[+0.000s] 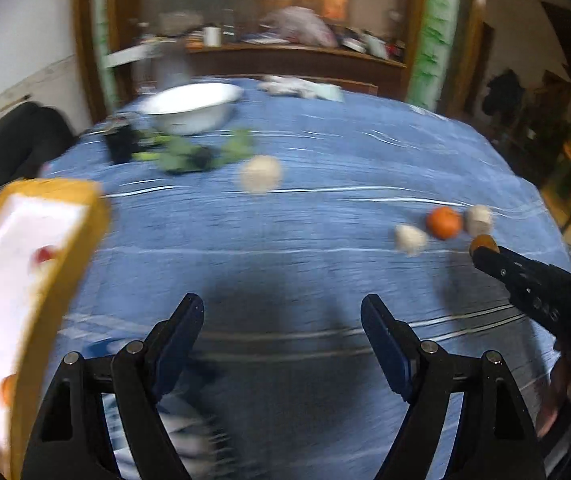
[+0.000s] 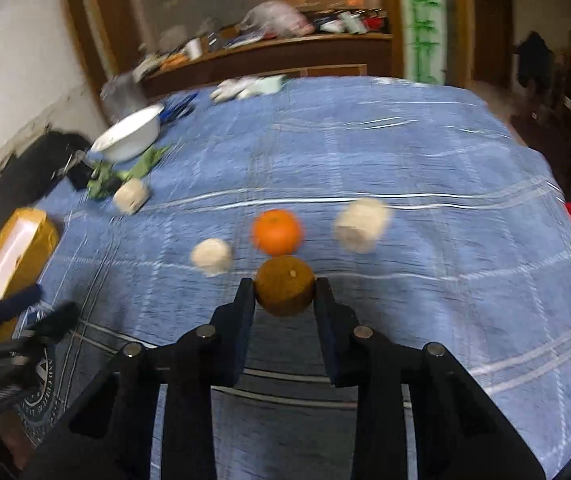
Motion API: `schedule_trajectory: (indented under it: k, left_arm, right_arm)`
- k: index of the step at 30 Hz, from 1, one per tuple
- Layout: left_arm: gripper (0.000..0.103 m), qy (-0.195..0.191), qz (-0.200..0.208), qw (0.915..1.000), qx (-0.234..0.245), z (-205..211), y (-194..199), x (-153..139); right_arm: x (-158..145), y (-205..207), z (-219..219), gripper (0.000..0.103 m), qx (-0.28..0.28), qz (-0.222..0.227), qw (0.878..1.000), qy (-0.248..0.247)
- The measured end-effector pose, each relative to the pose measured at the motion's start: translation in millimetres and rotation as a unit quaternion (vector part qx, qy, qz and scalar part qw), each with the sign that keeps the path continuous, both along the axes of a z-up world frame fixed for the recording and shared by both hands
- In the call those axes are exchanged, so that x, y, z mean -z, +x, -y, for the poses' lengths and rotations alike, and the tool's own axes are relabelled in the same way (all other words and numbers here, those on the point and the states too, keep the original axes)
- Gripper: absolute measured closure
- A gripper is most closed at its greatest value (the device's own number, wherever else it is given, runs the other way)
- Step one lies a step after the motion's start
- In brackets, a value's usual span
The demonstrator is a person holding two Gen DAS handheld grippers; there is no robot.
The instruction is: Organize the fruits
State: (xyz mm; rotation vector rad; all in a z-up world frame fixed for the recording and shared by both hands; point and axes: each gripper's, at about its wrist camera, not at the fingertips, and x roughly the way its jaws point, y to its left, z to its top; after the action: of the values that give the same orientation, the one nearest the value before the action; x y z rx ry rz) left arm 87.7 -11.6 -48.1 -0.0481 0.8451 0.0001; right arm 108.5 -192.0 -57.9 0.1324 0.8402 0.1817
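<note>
Partway through, by the look of it. Right gripper (image 2: 284,289) clenched on a brown round fruit (image 2: 284,290), held between both fingers just above the blue checked surface (image 2: 425,168); seen also from the left wrist view at the tip of that gripper. Left gripper (image 1: 281,316) released, jaws wide, nothing between them, hovering over bare cloth.

Already in the yellow-rimmed tray (image 1: 65,240) at the left edge: a red item, an orange one, some dark and pale pieces; too blurred to name.

Left out on the cloth: orange fruit (image 2: 277,231) just beyond the held one, three pale lumps (image 2: 212,256) nearby and further off, green leafy stuff (image 1: 193,156) beside the white bowl (image 1: 191,108).

Judged remaining: carry held fruit across to tray, then the orange one; pale lumps possibly not fruit, cannot tell.
</note>
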Motion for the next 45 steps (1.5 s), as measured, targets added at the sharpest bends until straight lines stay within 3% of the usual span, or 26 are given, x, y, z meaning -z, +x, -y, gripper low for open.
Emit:
schedule_trajectory:
  k: [3,8,10,12,18,27,35,45]
  left_arm:
    - [0.024,-0.009,-0.005,0.9992,0.038,36,22,8]
    - [0.038,0.006,-0.013,0.9982,0.058,79,62,21]
    - [0.065,0.016,-0.035,0.9975,0.06,89,76,31]
    - [0.076,0.036,-0.024,0.9974,0.058,91,78,32]
    - [0.076,0.041,-0.023,0.9979,0.044,79,59,28]
    - [0.077,0.042,-0.009,0.9989,0.017,46,5,16]
    - [0.077,0.032,0.015,0.9994,-0.004,13,-29,5]
    - [0.077,0.023,0.024,0.9991,-0.026,-10,-41,13]
  right_arm:
    - [-5,-6,24,0.072,0.032,0.019,0.999,0.019]
    - [-7,-4,35,0.072,0.038,0.03,0.998,0.047]
    - [-5,-3,37,0.072,0.035,0.027,0.998,0.052]
    - [-2,-1,37,0.072,0.03,0.022,0.998,0.058]
    - [-2,-3,33,0.072,0.021,0.023,0.998,0.058]
    - [-1,-6,12,0.072,0.021,0.022,0.999,0.014]
    - [-8,-42,-32,0.072,-0.008,0.031,0.999,-0.006]
    - [-12,-78,-65,0.071,-0.012,0.07,0.997,-0.042]
